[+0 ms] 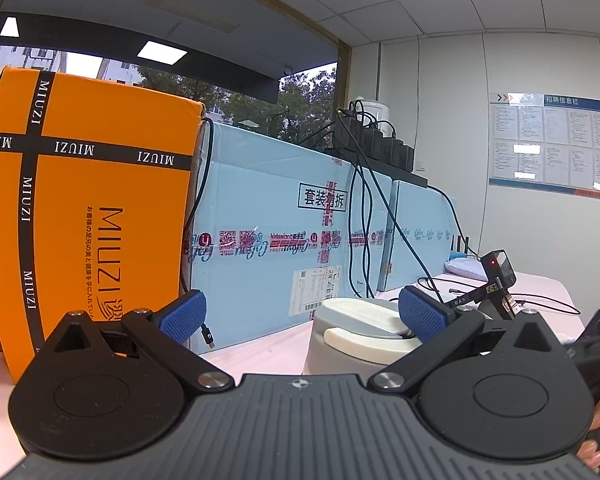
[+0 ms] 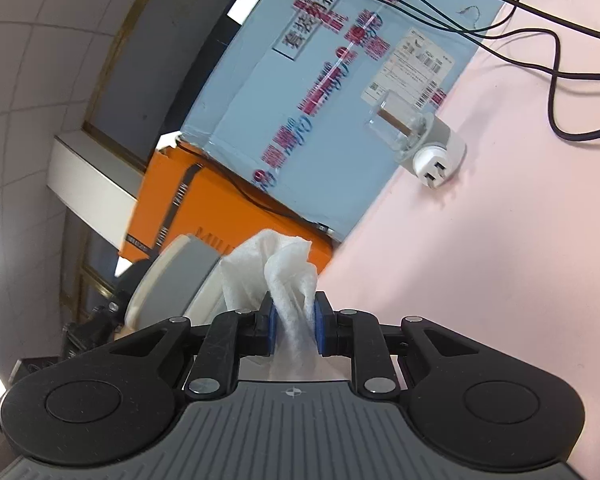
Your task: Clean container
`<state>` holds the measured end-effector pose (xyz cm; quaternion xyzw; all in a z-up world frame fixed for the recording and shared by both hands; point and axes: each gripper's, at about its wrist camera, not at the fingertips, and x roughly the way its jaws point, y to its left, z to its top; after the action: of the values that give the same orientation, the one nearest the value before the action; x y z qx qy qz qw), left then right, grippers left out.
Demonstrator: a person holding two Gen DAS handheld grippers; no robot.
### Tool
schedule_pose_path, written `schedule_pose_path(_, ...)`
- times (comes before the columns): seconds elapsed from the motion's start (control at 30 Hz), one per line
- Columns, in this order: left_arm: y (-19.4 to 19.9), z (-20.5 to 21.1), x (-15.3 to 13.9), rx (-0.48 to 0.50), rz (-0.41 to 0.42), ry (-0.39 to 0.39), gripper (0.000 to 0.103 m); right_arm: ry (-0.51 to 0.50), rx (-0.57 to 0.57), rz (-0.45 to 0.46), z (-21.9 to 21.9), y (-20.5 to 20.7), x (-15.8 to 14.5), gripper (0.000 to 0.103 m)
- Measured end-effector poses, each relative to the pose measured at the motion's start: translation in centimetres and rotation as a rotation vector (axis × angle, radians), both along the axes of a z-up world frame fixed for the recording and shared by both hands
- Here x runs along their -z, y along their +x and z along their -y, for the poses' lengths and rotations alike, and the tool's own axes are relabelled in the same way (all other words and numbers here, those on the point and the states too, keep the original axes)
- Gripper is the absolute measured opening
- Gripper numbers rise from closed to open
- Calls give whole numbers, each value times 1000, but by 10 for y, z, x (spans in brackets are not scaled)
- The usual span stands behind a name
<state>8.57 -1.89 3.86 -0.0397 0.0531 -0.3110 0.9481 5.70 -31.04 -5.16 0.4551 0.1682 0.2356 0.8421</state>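
Observation:
A grey container with a cream lid stands on the pink table between the wide-apart blue pads of my left gripper. The right pad overlaps its rim, while the left pad is well clear of it. In the right wrist view my right gripper is shut on a crumpled white wipe. That wipe lies against the same container, which shows tilted at the left. Whether the wipe touches the inside cannot be told.
An orange MIUZI box and light blue cartons wall off the table's back. Black cables trail over the pink table. A clear cup part with a grey base lies there. A hand shows at lower right.

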Motion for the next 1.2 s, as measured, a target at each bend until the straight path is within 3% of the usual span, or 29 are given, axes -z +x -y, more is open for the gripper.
schedule_pose_path(0.1, 0, 1, 0, 1, 2, 1, 103, 74, -23, 82, 5, -5, -5, 18)
schedule_pose_path(0.2, 1, 0, 0, 1, -1, -2, 103, 81, -40, 113, 4, -7, -8, 18)
schedule_pose_path(0.47, 1, 0, 0, 1, 1, -1, 103, 14, -7, 87, 1, -8, -12, 18)
schedule_pose_path(0.63, 2, 0, 0, 0, -1, -3, 103, -109, 33, 15, -8, -6, -10, 18)
schedule_pose_path(0.77, 2, 0, 0, -1, 1, -2, 103, -120, 34, 13, -9, -6, -9, 18)
schedule_pose_path(0.9, 1, 1, -1, 1, 4, 1, 103, -15, 9, 104, -2, -13, -9, 17)
schedule_pose_path(1.0, 2, 0, 0, 0, 1, -2, 103, -14, -4, 149, -4, -17, -14, 17)
schedule_pose_path(1.2, 2, 0, 0, -1, 1, -3, 103, -42, 4, 115, -5, -14, -14, 18)
